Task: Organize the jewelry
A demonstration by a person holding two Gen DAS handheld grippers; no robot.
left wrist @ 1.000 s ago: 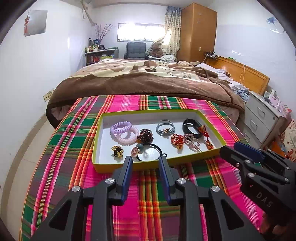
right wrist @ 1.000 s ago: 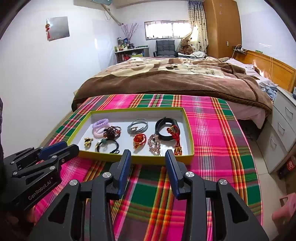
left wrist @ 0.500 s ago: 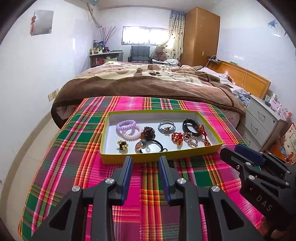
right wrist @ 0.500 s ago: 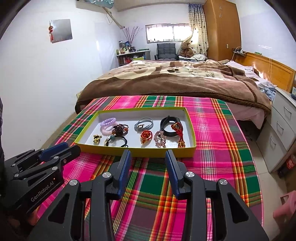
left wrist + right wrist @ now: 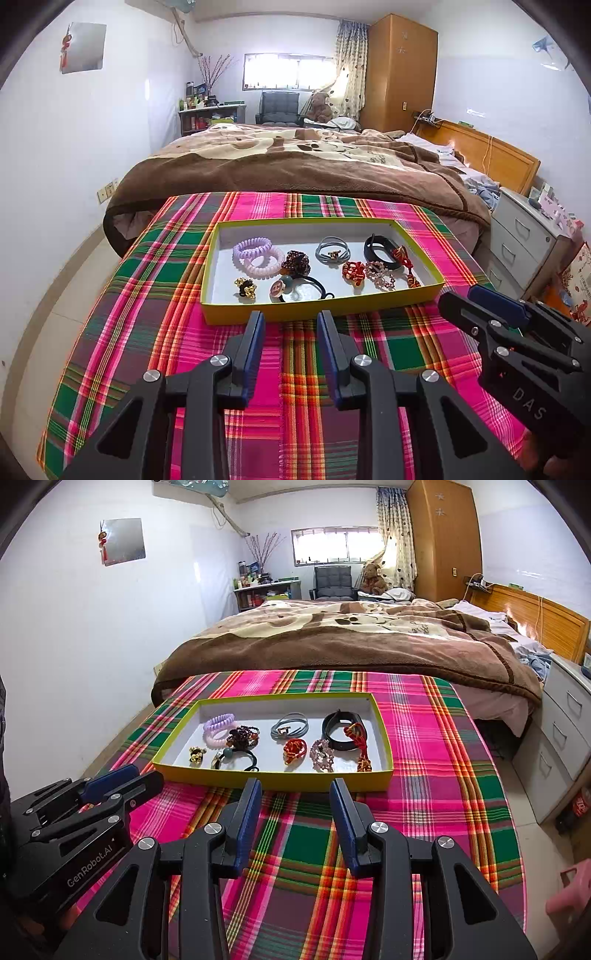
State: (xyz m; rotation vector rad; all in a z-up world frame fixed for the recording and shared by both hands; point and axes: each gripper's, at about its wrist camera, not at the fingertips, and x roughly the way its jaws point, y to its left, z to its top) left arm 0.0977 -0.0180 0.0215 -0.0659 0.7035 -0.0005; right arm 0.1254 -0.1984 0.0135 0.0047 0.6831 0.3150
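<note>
A shallow yellow-rimmed tray (image 5: 369, 301) (image 5: 184, 770) lies on a plaid cloth and holds several pieces. Among them are purple and pink coil hair ties (image 5: 255, 253) (image 5: 218, 723), a dark beaded bracelet (image 5: 295, 260), a grey cord bracelet (image 5: 332, 253) (image 5: 290, 725), a black band (image 5: 380, 249) (image 5: 338, 731), red knotted cords (image 5: 352, 271), a gold trinket (image 5: 245, 288) and a black hair tie with a charm (image 5: 303, 286). My left gripper (image 5: 290, 321) (image 5: 122, 779) hovers open just short of the tray's front wall. My right gripper (image 5: 295, 790) (image 5: 480, 306) is open beside it, empty too.
The plaid cloth (image 5: 147, 295) covers a table that ends at a bed with a brown blanket (image 5: 295, 166). White drawers (image 5: 561, 731) stand to the right, with a pink stool (image 5: 569, 893) near them. A white wall runs along the left.
Both views have drawn back slightly from the tray, which now sits a little beyond the fingertips. The jaws keep the same width.
</note>
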